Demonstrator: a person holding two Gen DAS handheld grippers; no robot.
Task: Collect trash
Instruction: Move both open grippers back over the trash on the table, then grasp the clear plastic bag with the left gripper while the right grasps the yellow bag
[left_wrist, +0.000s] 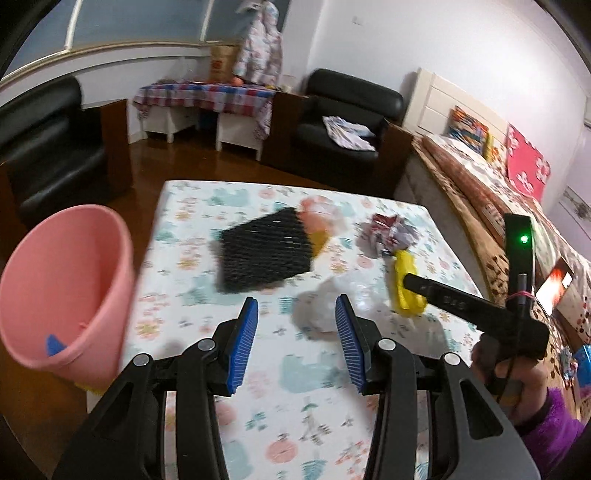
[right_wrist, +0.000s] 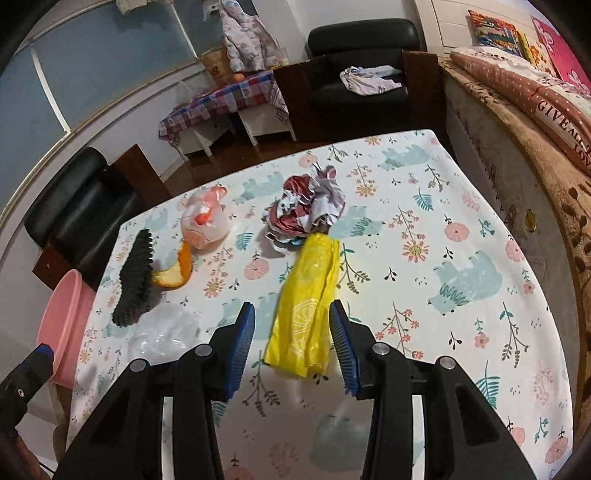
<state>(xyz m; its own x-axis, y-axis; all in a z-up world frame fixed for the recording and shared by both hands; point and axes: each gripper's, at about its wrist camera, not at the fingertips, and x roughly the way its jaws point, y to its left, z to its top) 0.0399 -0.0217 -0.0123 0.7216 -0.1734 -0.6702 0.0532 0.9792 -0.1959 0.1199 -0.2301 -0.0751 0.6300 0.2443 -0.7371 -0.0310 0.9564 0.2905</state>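
Observation:
On the flower-print table (right_wrist: 461, 295) a yellow plastic bag (right_wrist: 310, 314) lies between the fingers of my right gripper (right_wrist: 291, 305), which is open, its pads not pressing the bag. My left gripper (left_wrist: 296, 301) is open just before a clear crumpled bag (left_wrist: 321, 314). Farther back lie a black mesh pad (left_wrist: 266, 254), an orange peel (right_wrist: 173, 273), a pinkish bag (right_wrist: 205, 225) and a crumpled wrapper (right_wrist: 306, 206). A pink bucket (left_wrist: 66, 288) stands at the table's left edge. The left wrist view shows the right gripper's fingers (left_wrist: 436, 291) over the yellow bag (left_wrist: 404, 295).
Black armchairs (left_wrist: 343, 122) stand behind and left of the table, with a checked-cloth side table (left_wrist: 207, 99) between them. A bed (right_wrist: 535, 122) runs along the right side. A hand in a purple sleeve (left_wrist: 546, 417) holds the right gripper.

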